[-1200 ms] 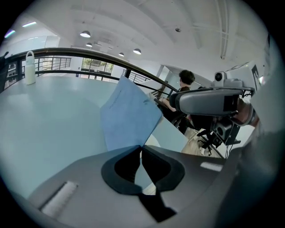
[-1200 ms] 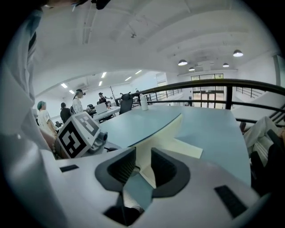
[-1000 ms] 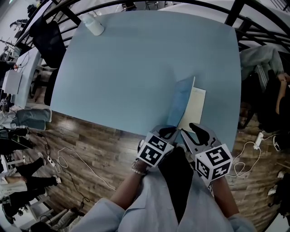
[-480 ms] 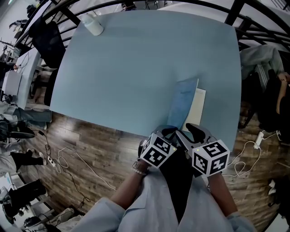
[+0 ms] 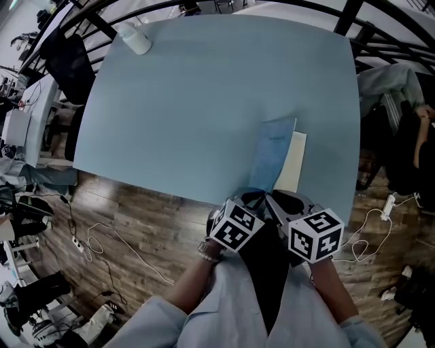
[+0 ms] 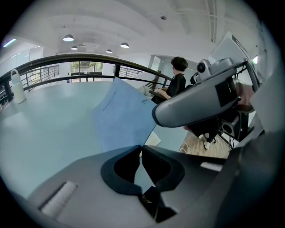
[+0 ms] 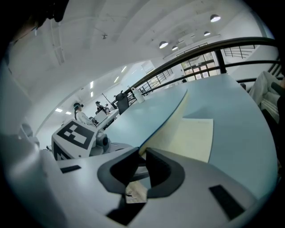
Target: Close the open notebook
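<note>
The notebook lies at the near right part of the table (image 5: pixel 204 88). Its blue cover (image 5: pixel 272 153) stands raised and leans over the cream page (image 5: pixel 291 163), which lies flat. My left gripper (image 5: pixel 255 195) is shut on the cover's near corner; in the left gripper view the blue cover (image 6: pixel 124 116) rises from between the left gripper's (image 6: pixel 141 148) jaws. My right gripper (image 5: pixel 279 198) is close beside it. Its jaws are closing. In the right gripper view the cover's edge (image 7: pixel 151 120) runs into the narrow gap of the right gripper (image 7: pixel 142 151), above the cream page (image 7: pixel 187 136).
A white bottle (image 5: pixel 134 37) stands at the table's far left corner. A black railing (image 5: pixel 353 17) runs round the far side. The table's near edge is just under the grippers, with wood floor and cables (image 5: pixel 115 234) below. A seated person (image 6: pixel 176 84) is off to the right.
The blue cover has tipped from nearly upright to leaning further over the cream page. My right gripper's jaws have narrowed from wide apart. Both hands have stayed in place.
</note>
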`<action>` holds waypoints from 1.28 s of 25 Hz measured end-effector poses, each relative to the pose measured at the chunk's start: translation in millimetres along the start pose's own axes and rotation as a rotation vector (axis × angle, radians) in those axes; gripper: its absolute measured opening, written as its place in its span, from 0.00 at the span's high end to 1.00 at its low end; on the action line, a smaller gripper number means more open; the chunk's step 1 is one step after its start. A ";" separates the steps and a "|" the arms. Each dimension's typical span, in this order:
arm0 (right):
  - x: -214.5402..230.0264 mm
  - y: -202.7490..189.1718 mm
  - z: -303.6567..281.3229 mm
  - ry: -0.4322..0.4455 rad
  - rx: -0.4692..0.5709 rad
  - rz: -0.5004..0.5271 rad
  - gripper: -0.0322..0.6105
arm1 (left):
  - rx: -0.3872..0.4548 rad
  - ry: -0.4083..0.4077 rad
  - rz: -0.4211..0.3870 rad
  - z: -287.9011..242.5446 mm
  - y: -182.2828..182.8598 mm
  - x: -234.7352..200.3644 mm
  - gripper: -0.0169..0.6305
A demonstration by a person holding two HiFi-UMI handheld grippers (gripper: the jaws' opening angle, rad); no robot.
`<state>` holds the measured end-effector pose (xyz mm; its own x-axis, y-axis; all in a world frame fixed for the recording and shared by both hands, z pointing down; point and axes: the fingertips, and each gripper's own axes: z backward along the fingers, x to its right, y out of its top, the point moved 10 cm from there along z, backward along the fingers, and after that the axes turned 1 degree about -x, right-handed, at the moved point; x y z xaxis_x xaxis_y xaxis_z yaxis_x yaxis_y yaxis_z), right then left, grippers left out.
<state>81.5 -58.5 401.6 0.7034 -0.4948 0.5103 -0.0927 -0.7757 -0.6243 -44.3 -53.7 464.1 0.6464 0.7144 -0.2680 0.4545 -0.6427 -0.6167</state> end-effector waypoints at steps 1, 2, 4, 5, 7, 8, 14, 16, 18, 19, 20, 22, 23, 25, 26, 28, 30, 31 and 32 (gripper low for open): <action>0.5 -1.1 1.2 -0.004 0.001 0.009 0.89 | -0.002 0.002 -0.004 -1.0 0.2 1.3 0.95; 0.6 -2.1 2.1 -0.010 0.001 0.018 0.89 | -0.006 0.007 -0.010 -1.9 0.3 2.5 0.95; 0.4 -3.9 3.5 -0.023 0.003 0.022 0.90 | -0.013 0.016 -0.022 -2.9 0.2 4.5 0.95; 0.6 -4.9 4.5 -0.029 0.005 0.022 0.91 | -0.015 0.019 -0.026 -3.3 0.1 5.5 0.95; 1.3 -6.8 7.0 -0.041 0.007 0.023 0.91 | -0.014 0.017 -0.032 -3.9 -0.4 7.6 0.95; 1.7 -7.5 8.2 -0.046 0.007 0.023 0.91 | -0.011 0.013 -0.036 -3.7 -1.0 8.1 0.95; 1.7 -10.3 12.4 -0.067 0.016 0.016 0.92 | 0.011 -0.027 -0.005 5.0 -5.3 3.6 0.95; 2.8 -12.8 14.5 -0.085 0.014 0.024 0.92 | 0.017 -0.030 -0.005 8.0 -6.9 3.9 0.95; 4.8 -15.9 16.6 -0.103 0.010 0.030 0.93 | 0.027 -0.033 0.002 12.1 -8.3 2.9 0.95; 6.1 -16.9 17.4 -0.111 0.010 0.028 0.93 | 0.035 -0.037 0.014 15.4 -7.8 1.1 0.95; 7.7 -17.5 17.9 -0.118 0.009 0.023 0.93 | 0.048 -0.042 0.032 19.0 -6.8 -1.4 0.95; 11.2 -18.1 19.1 -0.131 0.007 0.012 0.93 | 0.081 -0.046 0.075 26.0 -4.5 -7.2 0.95; 13.1 -18.7 19.9 -0.138 0.006 0.008 0.93 | 0.099 -0.045 0.094 29.0 -2.7 -9.5 0.95; 16.6 -21.1 21.4 -0.152 0.004 0.002 0.93 | 0.126 -0.037 0.118 34.3 0.5 -12.5 0.95; 18.1 -22.8 21.6 -0.160 0.003 -0.001 0.93 | 0.136 -0.031 0.120 36.4 1.2 -13.7 0.95; 20.9 -26.3 21.0 -0.174 0.000 -0.005 0.93 | 0.150 -0.021 0.115 40.0 1.1 -15.9 0.95; 23.7 -29.5 19.9 -0.189 -0.006 -0.010 0.93 | 0.164 -0.018 0.112 43.7 1.5 -17.3 0.95; 25.2 -31.0 19.4 -0.198 -0.009 -0.012 0.93 | 0.172 -0.018 0.111 45.8 1.9 -17.9 0.95; 26.8 -32.7 19.0 -0.207 -0.013 -0.016 0.93 | 0.182 -0.018 0.112 47.9 2.5 -18.4 0.95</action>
<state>116.7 -39.0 424.4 0.8346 -0.3923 0.3868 -0.0883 -0.7882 -0.6090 -84.5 -55.2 432.0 0.6747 0.6473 -0.3546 0.2614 -0.6588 -0.7054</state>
